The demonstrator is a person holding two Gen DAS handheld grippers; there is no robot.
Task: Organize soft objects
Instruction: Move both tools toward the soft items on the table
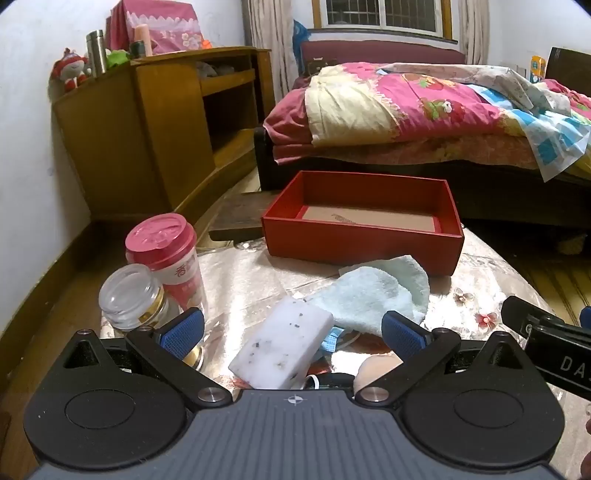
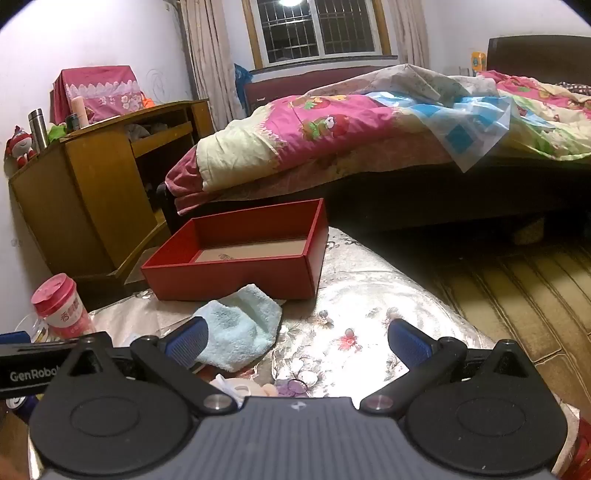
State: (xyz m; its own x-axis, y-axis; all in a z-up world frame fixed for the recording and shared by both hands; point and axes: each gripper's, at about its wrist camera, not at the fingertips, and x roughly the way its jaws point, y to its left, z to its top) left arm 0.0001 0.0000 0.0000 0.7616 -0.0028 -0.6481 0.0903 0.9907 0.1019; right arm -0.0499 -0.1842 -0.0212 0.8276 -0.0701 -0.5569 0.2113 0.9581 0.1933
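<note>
Tools [image 1: 291, 334] [image 2: 297, 341] both wide open, empty, untouching.

Warm indoor light fills the room, with a bright lamp reflected in the dark window [image 2: 317, 29] in the right wrist view. Glare washes over the glossy worktop [image 2: 354, 295] cover. Deep shadow lies under the bed [image 2: 424, 206]. Fisheye distortion bends walls and floor, with black vignetted corners; focus is mostly sharp.
</note>
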